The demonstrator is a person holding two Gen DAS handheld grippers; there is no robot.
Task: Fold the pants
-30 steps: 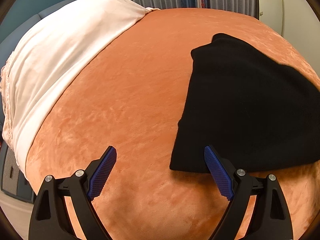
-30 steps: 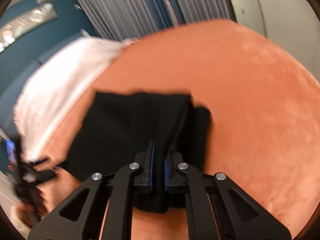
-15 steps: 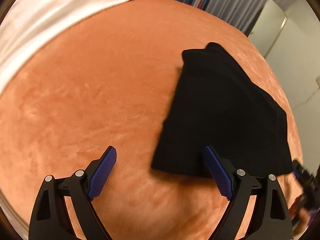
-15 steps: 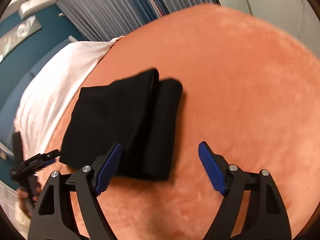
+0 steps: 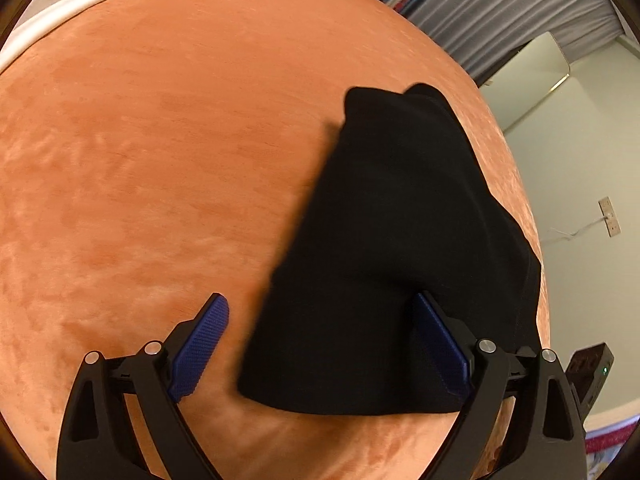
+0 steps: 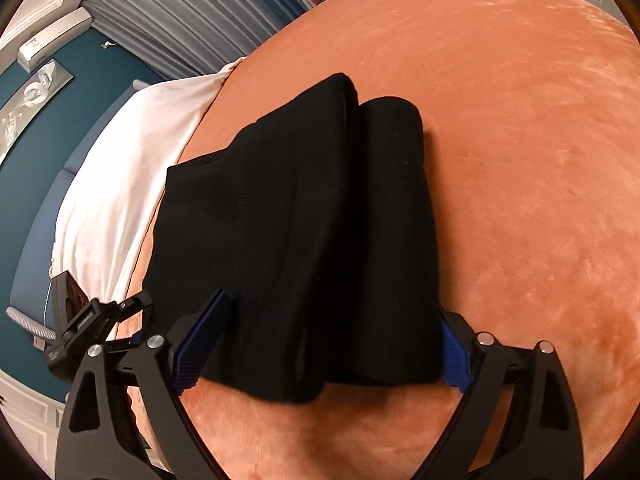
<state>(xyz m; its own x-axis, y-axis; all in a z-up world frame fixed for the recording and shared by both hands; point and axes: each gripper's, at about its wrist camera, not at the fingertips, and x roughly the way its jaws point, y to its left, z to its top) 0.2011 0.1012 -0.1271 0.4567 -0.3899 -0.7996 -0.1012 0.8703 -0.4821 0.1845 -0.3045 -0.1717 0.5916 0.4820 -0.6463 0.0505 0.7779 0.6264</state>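
The black pants (image 5: pixel 392 248) lie folded into a thick rectangle on the orange plush bedspread (image 5: pixel 160 160). My left gripper (image 5: pixel 320 344) is open, its jaws straddling the near left corner of the pants. In the right wrist view the pants (image 6: pixel 304 232) show as stacked folded layers. My right gripper (image 6: pixel 328 340) is open, with its jaws on either side of the near end of the stack. The left gripper also shows in the right wrist view (image 6: pixel 100 320) at the pants' left side.
A white sheet or pillow (image 6: pixel 132 168) covers the head of the bed to the left. Grey curtains (image 6: pixel 192 16) and a teal wall (image 6: pixel 80 92) stand behind. The bed's right edge (image 5: pixel 532 220) drops off near a pale wall.
My right gripper let go of the pants and opened wide, then moved back in around the near end. My left gripper moved right, so the pants' corner now lies between its jaws.
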